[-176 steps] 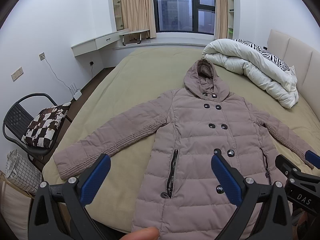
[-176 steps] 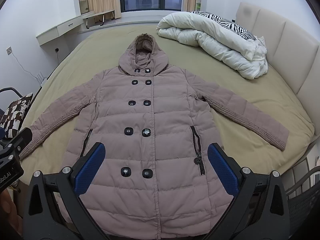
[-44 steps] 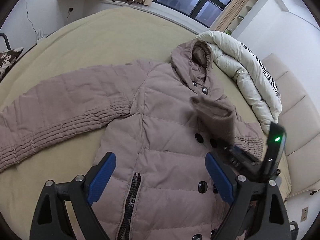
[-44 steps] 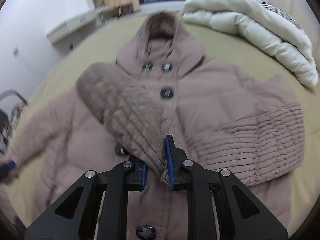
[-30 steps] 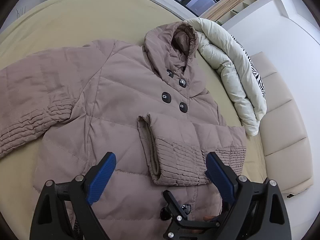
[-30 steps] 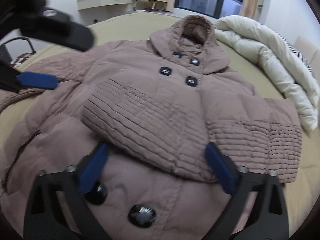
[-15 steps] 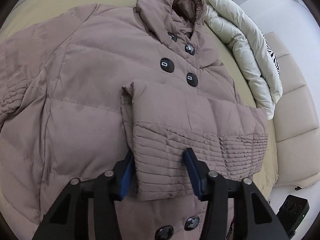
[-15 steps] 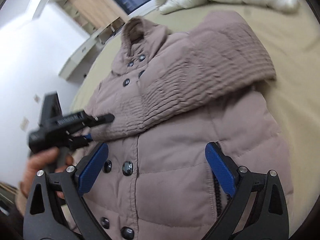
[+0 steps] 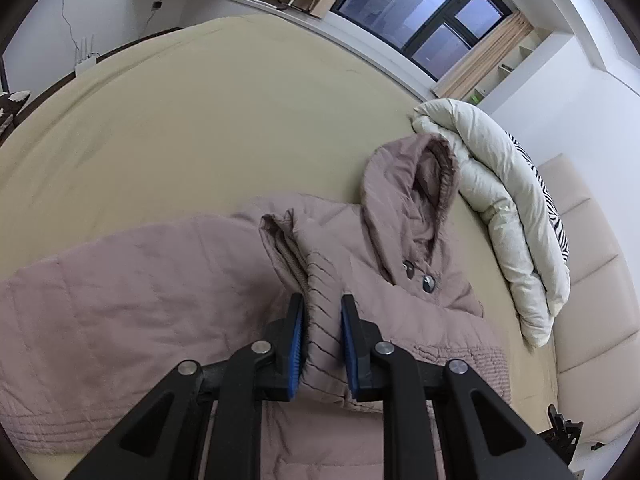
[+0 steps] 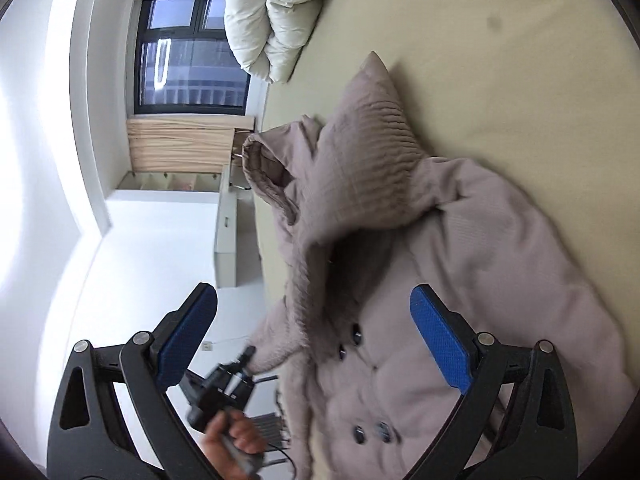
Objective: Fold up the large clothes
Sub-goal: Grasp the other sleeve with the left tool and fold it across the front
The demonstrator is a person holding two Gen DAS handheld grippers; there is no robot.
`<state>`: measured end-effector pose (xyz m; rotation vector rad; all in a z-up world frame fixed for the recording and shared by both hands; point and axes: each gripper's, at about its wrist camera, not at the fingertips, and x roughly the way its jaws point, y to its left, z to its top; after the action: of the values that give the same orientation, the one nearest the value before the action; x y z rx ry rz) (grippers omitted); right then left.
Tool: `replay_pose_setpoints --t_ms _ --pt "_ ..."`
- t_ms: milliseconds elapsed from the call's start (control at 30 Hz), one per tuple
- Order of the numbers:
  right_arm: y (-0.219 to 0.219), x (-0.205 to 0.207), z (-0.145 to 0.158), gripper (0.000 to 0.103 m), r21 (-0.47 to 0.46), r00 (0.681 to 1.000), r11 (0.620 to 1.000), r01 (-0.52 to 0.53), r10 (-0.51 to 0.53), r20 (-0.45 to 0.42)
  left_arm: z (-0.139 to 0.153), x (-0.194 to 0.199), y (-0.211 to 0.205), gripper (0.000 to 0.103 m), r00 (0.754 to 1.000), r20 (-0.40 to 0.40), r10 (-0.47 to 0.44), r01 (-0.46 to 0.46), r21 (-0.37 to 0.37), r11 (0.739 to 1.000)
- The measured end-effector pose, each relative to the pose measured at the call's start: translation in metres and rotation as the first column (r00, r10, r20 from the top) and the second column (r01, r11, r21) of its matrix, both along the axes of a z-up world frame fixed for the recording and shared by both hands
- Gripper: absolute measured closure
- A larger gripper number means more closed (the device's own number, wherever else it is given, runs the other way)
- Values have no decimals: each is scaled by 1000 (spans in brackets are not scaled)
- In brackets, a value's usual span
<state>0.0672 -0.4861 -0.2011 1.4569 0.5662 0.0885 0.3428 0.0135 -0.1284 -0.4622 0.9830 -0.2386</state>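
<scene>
Your left gripper (image 9: 323, 334) is closing on the folded sleeve cuff (image 9: 320, 320) of the padded coat (image 9: 140, 280) on the bed (image 9: 200, 100); your right gripper (image 10: 312, 336) hangs open, empty, above the buttons.

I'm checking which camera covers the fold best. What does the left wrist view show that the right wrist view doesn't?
Left wrist only: the left gripper, jaws closing, the ribbed sleeve cuff between its pads, and the beige headboard.
Right wrist only: the open right gripper, empty, and a hand holding the other gripper.
Both: the mauve coat, its buttons, the white duvet, the window.
</scene>
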Motion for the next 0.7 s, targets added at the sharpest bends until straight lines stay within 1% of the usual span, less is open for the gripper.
replay_pose_setpoints --t_ms 67,133,200,233,300,333,367,433,500,533,600,633,667,700 --pt "4 20 -4 4 13 1000 1000 -5 5 -19 -3 6 10 84 1000 -7 24 -24 3 1000" --pt "7 45 -14 4 34 999 999 -17 19 -45 -10 9 16 84 999 -17 33 -33 10 999" --pt "12 64 -26 4 59 993 998 -38 44 -107 -17 12 17 84 999 -29 37 -37 13 999" --pt "14 72 -28 4 62 991 997 -43 51 -124 -19 13 16 84 999 -32 37 -37 16 999" --pt "12 84 -28 4 42 992 998 -49 53 -116 -23 15 14 84 999 -37 37 -36 25 999" --pt "9 82 -27 4 11 993 1000 -25 27 -112 -25 14 13 84 999 -40 35 -34 29 999" --pt "-2 81 -25 4 -10 994 1000 20 -21 -111 -27 15 10 84 999 -44 32 -31 32 999" --pt "-26 79 -25 6 4 990 994 105 -104 -91 -30 15 6 84 999 -49 19 -18 37 999" --pt "-47 66 -28 11 9 982 985 173 -172 -82 -36 15 1 84 998 -60 10 -8 44 999" --pt "-56 61 -34 12 54 983 983 177 -173 -69 -39 16 -1 84 998 -67 6 -3 44 999" --pt "-63 55 -42 27 97 985 981 166 -160 -64 -47 16 -5 84 997 -81 4 0 61 998" --pt "-63 50 -42 30 84 987 986 146 -140 -72 -52 17 -6 84 996 -87 10 -4 70 998" --pt "-62 47 -36 33 53 989 992 116 -110 -99 -56 18 -6 83 996 -94 14 -7 73 997" --pt "-55 45 -36 32 26 988 995 93 -89 -122 -59 18 -4 83 995 -101 18 -11 67 998"
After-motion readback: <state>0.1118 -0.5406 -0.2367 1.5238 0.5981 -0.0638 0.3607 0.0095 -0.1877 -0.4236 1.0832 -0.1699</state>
